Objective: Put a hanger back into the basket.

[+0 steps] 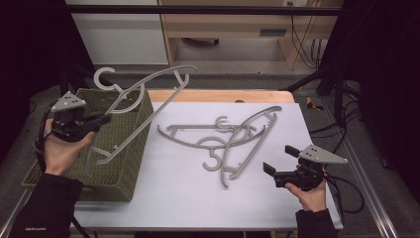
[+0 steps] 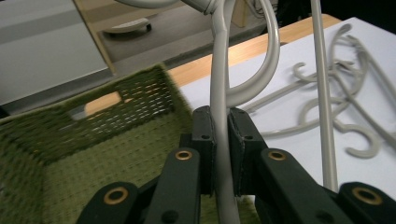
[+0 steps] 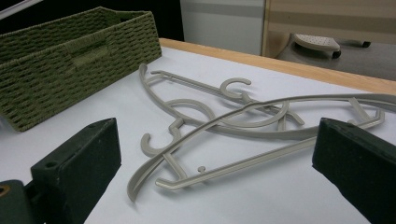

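Nearest, at the bottom right of the high view: right gripper point(image 1: 277, 159) in a hand, jaws spread wide with nothing between them, low over the white counter point(image 1: 188, 193). From its own view, black jaws standing either side of the picture, right gripper point(image 3: 215, 163) aimed at the pile ahead. Just beyond: two grey hangers point(image 1: 225, 141) lying crossed on the counter, hooks and arms tangled together, same hangers point(image 3: 233, 121) flat on the white surface. At the left: left gripper point(image 1: 101, 120) clamped tight on a third grey hanger, the held hanger point(image 1: 143, 91), lifted and tilted above the green woven basket point(image 1: 124, 163), hook uppermost. Up close in the left gripper view: left gripper point(image 2: 222, 135) with both pads pinching the held hanger point(image 2: 218, 93) by its bar, basket point(image 2: 93, 140) directly below. Farther back: wooden edge point(image 1: 218, 95) of the counter.
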`<state>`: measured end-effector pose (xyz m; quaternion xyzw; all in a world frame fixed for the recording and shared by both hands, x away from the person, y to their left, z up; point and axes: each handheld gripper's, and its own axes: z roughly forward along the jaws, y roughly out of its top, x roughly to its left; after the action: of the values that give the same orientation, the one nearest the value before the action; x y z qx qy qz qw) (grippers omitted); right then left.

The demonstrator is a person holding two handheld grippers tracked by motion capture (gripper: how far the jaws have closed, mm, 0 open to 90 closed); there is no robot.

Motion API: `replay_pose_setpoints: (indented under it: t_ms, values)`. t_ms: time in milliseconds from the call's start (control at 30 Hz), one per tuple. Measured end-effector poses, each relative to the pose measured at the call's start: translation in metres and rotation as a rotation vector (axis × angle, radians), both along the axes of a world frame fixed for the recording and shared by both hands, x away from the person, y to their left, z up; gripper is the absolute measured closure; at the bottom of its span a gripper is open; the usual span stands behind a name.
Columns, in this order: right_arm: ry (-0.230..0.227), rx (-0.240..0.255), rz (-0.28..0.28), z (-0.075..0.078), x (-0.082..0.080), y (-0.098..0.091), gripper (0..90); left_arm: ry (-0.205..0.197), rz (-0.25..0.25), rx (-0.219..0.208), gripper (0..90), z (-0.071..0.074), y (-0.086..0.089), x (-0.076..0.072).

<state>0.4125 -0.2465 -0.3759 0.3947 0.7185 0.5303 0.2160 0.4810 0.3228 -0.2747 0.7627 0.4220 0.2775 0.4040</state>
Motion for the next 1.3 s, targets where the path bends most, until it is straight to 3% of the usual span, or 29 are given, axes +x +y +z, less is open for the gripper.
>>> replay_pose_setpoints:
  t_ms: [33,200,433,867,1000,1300]
  values:
    - [0.003,0.005,-0.006,0.000,0.000,0.001,1.4,0.004,0.010,0.013,82.0,0.000,0.012,0.005]
    - [0.006,0.005,-0.005,0.000,0.000,0.001,1.4,0.013,0.053,0.056,82.0,-0.002,0.036,0.012]
    - [0.005,0.007,-0.005,0.000,0.000,0.001,1.4,0.025,0.071,0.074,82.0,-0.008,0.064,0.016]
    - [0.005,0.001,-0.002,-0.001,0.001,0.001,1.4,0.028,0.104,0.095,82.0,-0.029,0.096,0.013]
    - [0.006,0.000,-0.005,-0.001,0.001,0.002,1.4,0.034,0.123,0.126,82.0,-0.037,0.106,0.011]
    - [0.005,-0.003,-0.003,-0.001,0.001,0.001,1.4,0.050,0.155,0.150,82.0,-0.046,0.123,0.008]
